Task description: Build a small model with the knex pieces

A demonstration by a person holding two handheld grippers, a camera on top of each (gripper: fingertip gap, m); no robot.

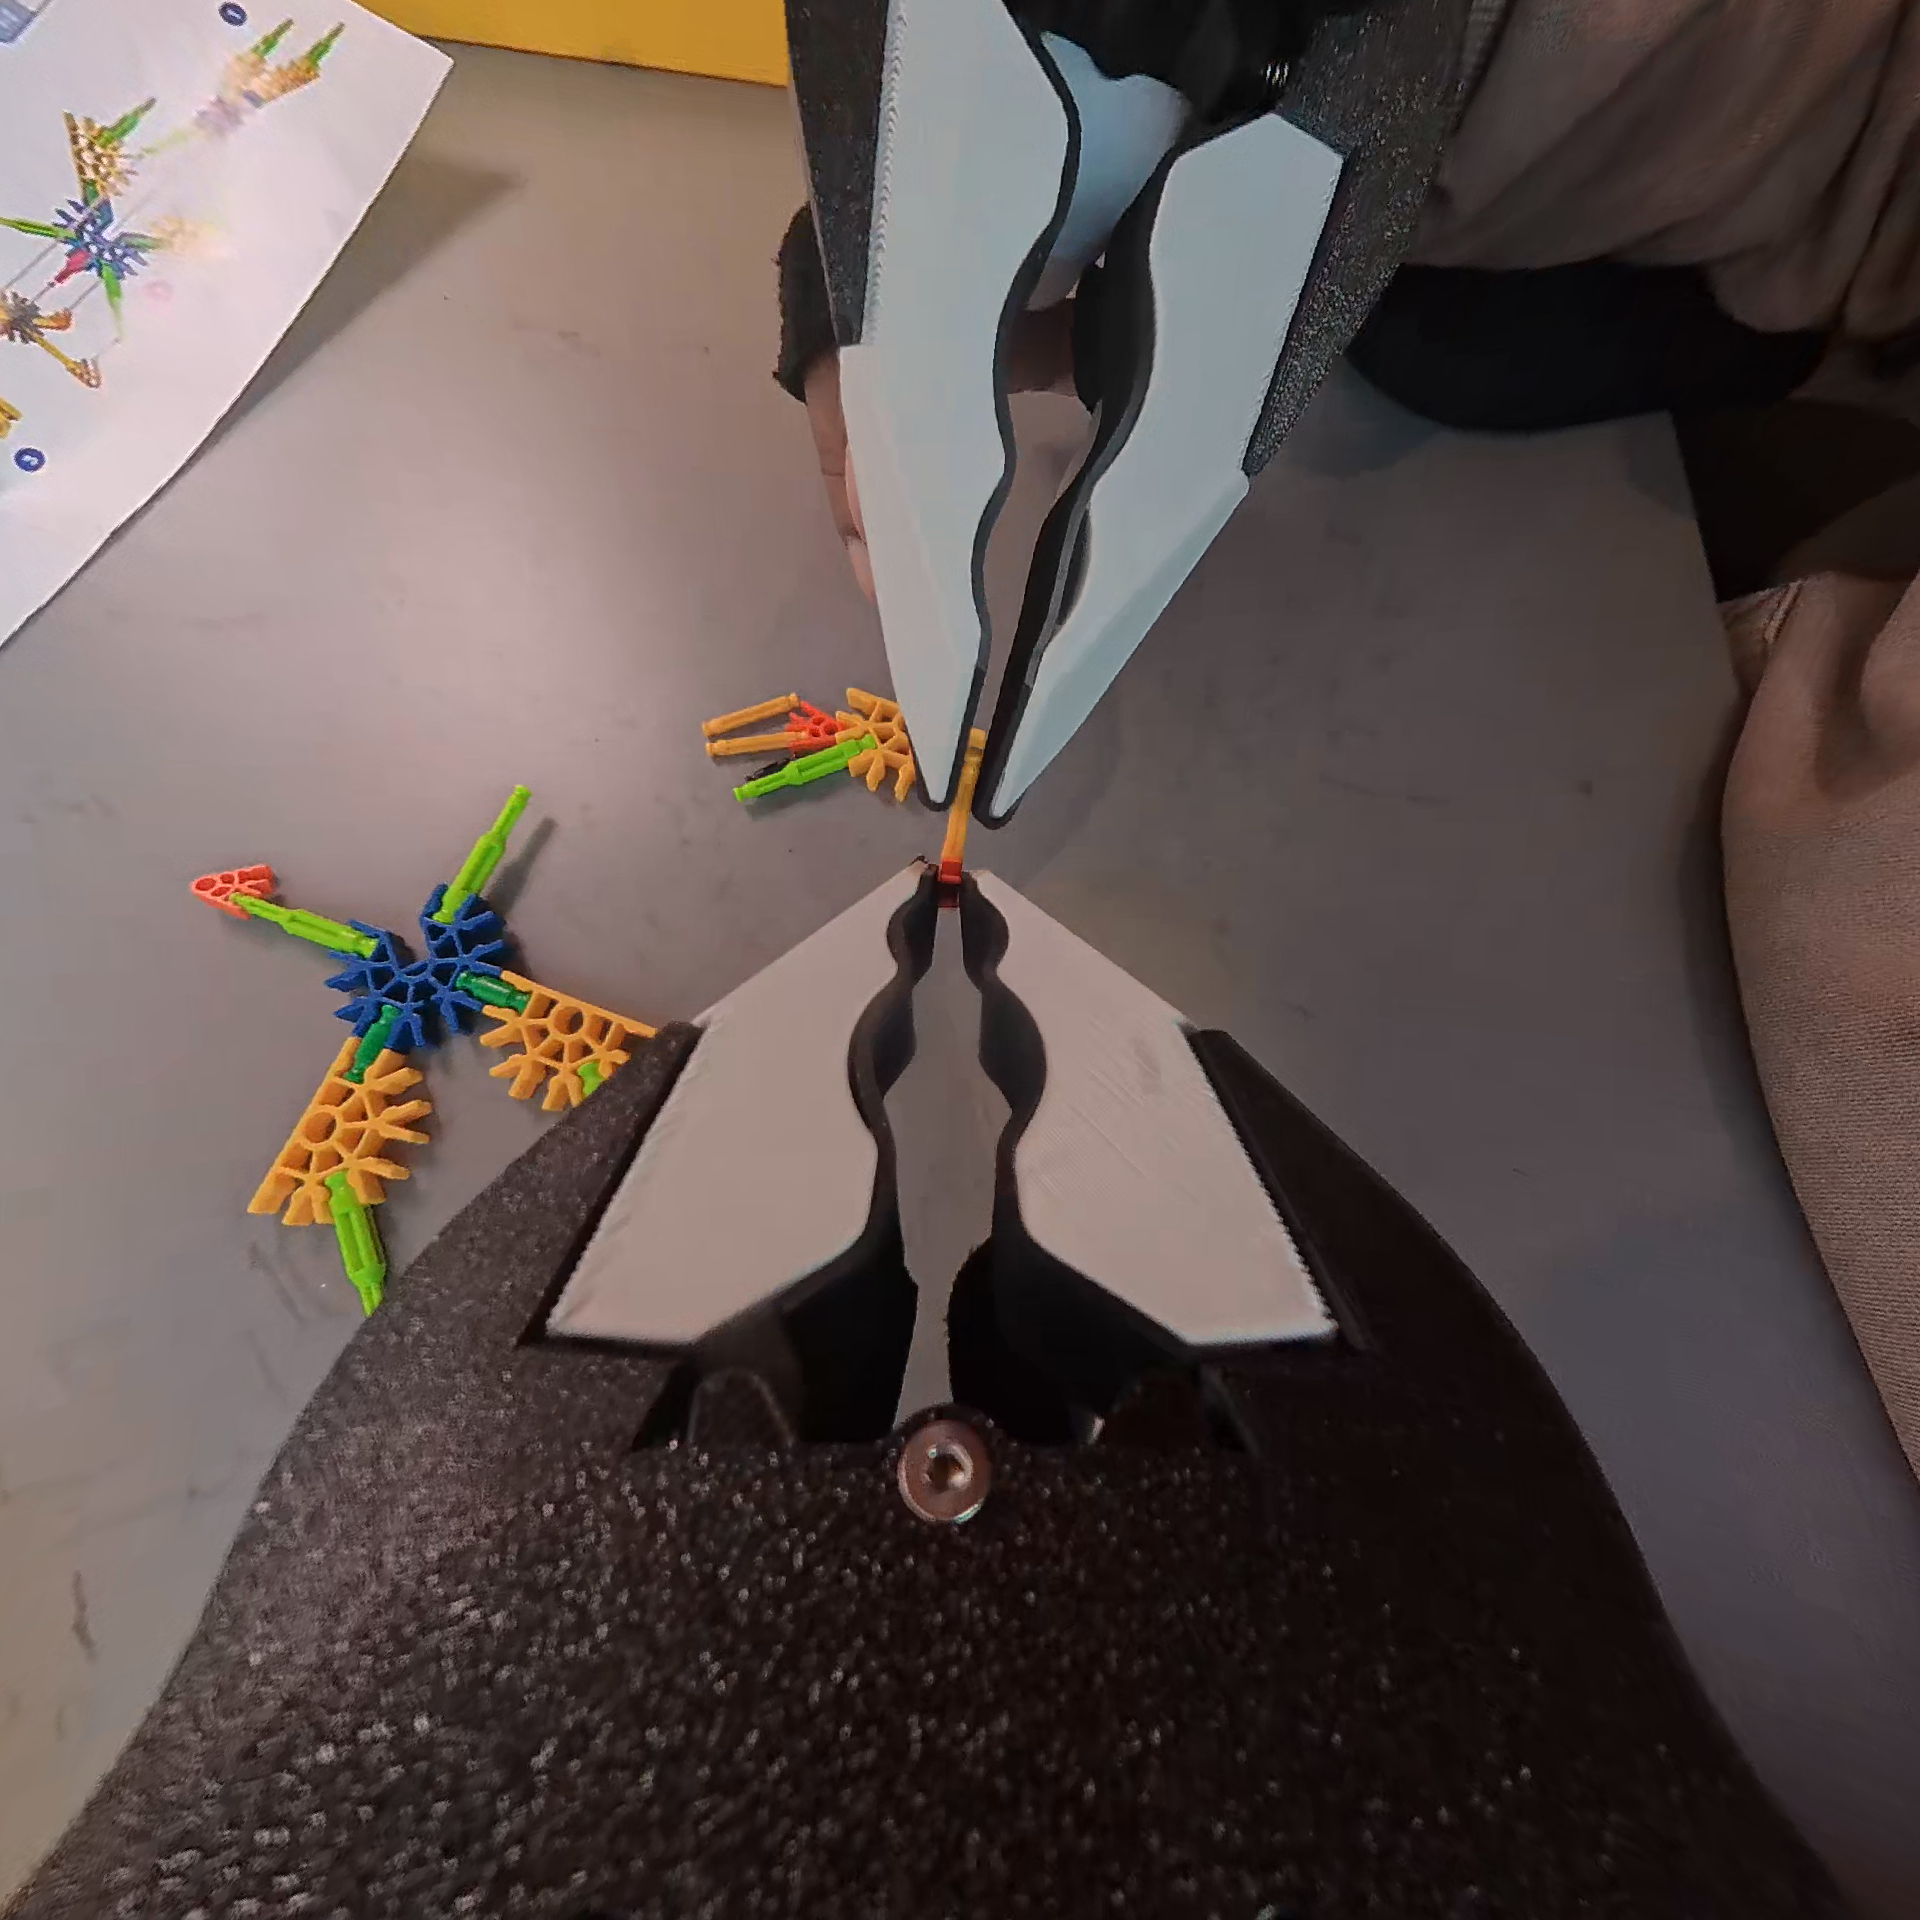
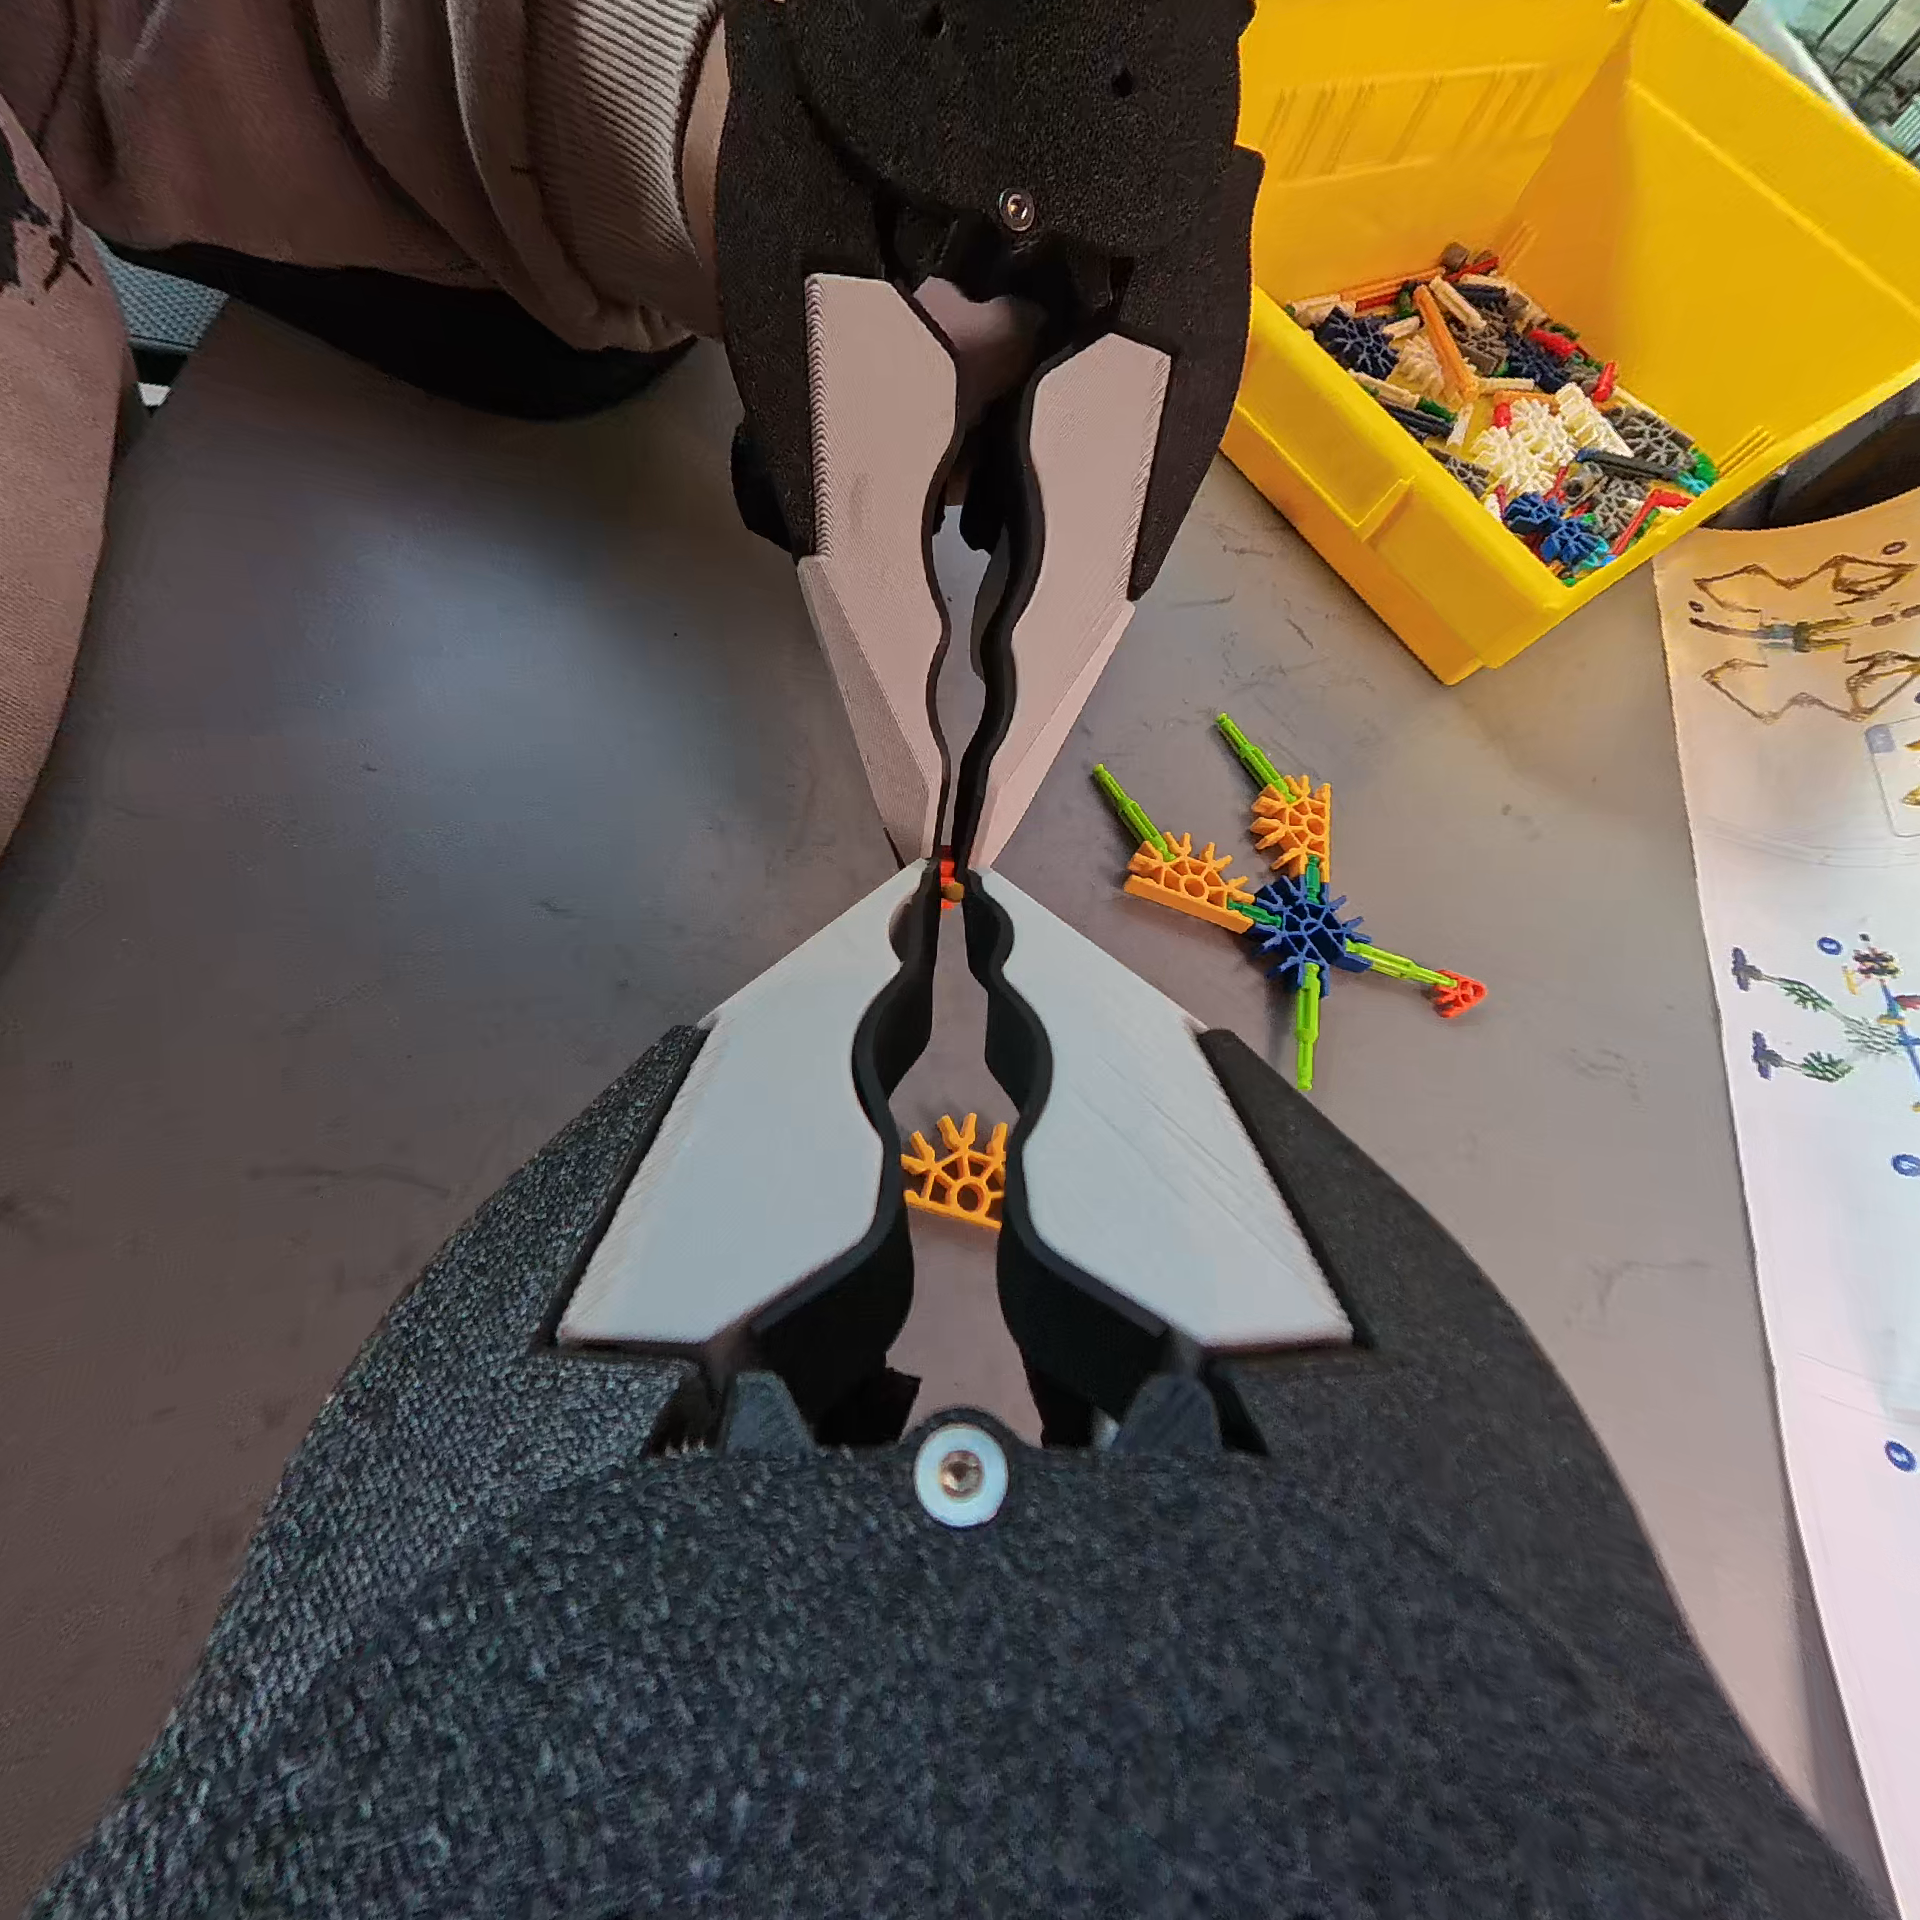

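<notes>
Over the grey table, left gripper and right gripper meet tip-to-tip — jaws pinching one orange rod.

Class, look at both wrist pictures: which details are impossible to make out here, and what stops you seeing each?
- Left wrist view: the red piece is mostly hidden between the left gripper fingertips.
- Right wrist view: the orange fan piece is partly covered by the right gripper fingers.
- Right wrist view: the small parts in the yellow bin are too small to sort.
- Both views: the instruction sheet is cut off by the edge.
</notes>
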